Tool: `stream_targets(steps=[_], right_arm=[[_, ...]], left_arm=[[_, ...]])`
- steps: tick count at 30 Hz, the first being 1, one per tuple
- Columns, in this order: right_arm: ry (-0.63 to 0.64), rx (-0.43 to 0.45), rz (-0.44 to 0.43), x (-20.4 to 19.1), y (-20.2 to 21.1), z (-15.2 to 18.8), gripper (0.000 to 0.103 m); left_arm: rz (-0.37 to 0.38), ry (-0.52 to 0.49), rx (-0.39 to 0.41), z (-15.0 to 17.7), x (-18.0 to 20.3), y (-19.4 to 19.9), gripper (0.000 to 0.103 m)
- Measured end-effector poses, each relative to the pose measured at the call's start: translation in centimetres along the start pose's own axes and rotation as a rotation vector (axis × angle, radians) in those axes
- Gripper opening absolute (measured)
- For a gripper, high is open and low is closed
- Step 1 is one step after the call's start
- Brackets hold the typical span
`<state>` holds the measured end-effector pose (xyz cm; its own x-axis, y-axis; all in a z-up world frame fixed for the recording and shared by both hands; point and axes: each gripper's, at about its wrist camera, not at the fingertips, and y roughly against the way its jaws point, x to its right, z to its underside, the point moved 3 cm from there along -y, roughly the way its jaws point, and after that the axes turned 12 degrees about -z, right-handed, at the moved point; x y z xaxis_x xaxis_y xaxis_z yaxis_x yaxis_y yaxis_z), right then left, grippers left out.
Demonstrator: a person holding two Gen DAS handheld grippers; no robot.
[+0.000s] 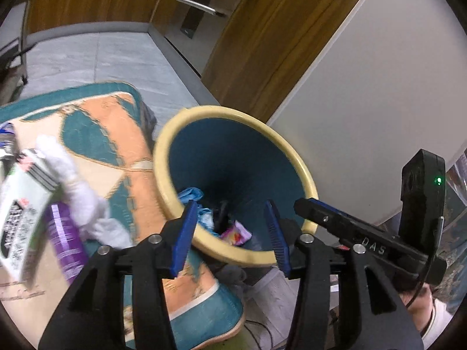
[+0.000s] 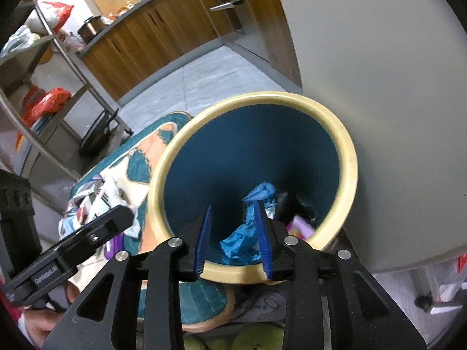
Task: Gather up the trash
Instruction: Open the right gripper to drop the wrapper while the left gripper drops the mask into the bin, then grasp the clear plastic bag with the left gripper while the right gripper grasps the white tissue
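Observation:
A blue bin with a cream rim (image 1: 163, 157) (image 2: 348, 157) stands on the floor. Inside lie a crumpled blue wrapper (image 2: 248, 233) (image 1: 189, 195), a dark item (image 2: 287, 204) and a pink wrapper (image 1: 236, 233) (image 2: 302, 226). My left gripper (image 1: 232, 233) is open and empty just above the bin's near rim. My right gripper (image 2: 235, 240) is open and empty over the bin's mouth. Loose trash lies on the rug left of the bin: a white carton (image 1: 20, 218), a purple bottle (image 1: 65, 239), white crumpled paper (image 1: 76, 192) and mixed wrappers (image 2: 93, 198).
A teal and orange rug (image 1: 116, 145) (image 2: 140, 163) lies on a grey tiled floor. A white panel (image 1: 379, 87) stands right behind the bin. Wooden kitchen cabinets (image 2: 146, 35) run along the back. A metal shelf rack (image 2: 58, 87) with red bags stands at the left.

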<state>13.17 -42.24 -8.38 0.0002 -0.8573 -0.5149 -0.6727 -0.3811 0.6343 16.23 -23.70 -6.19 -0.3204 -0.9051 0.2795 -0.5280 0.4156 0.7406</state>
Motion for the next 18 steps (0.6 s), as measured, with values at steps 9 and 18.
stream_targets(steps=[9,18], right_arm=[[0.091,0.007,-0.02,-2.4,0.2,0.5,0.058],[0.132,-0.006,-0.034,-3.7,0.1,1.3,0.07]], left_arm=[[-0.123,0.006,0.064,1.7,-3.9,5.0,0.063],[-0.236,0.036,0.106,4.3,-9.4,9.9,0.065]])
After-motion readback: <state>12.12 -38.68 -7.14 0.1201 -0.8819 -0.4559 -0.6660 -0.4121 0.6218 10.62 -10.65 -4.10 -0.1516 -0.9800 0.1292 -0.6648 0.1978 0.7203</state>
